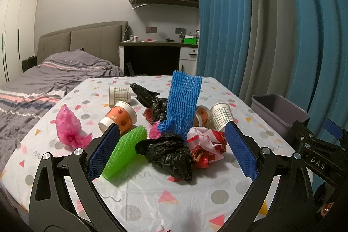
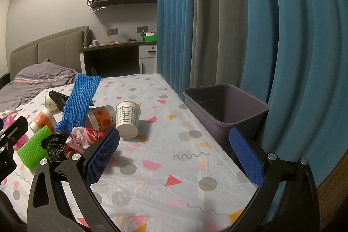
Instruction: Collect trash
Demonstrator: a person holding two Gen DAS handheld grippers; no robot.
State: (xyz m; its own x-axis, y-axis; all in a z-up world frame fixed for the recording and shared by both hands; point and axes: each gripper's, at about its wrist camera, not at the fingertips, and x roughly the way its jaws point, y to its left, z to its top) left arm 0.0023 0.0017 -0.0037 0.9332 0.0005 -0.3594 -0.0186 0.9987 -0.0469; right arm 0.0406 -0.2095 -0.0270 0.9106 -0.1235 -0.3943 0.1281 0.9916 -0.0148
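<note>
While both tools hover above the patterned desk (image 2: 174, 145), I see the grey bin (image 2: 226, 105) just off its right edge. Trash is heaped mid-desk: a blue foam net (image 1: 184, 105) propped upright, a black bag (image 1: 167, 153), a green foam net (image 1: 126, 151) and several paper cups, one maybe lying sideways. My left hand-held gripper (image 1: 171, 149) and right hand-held gripper (image 2: 174, 153) are both spread wide, grasping nothing.

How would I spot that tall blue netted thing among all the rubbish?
Start at the table with the patterned white cloth and find the heap of trash near its middle. The blue foam mesh sleeve stands upright in it, taller than the paper cups and crumpled bags around it.
</note>
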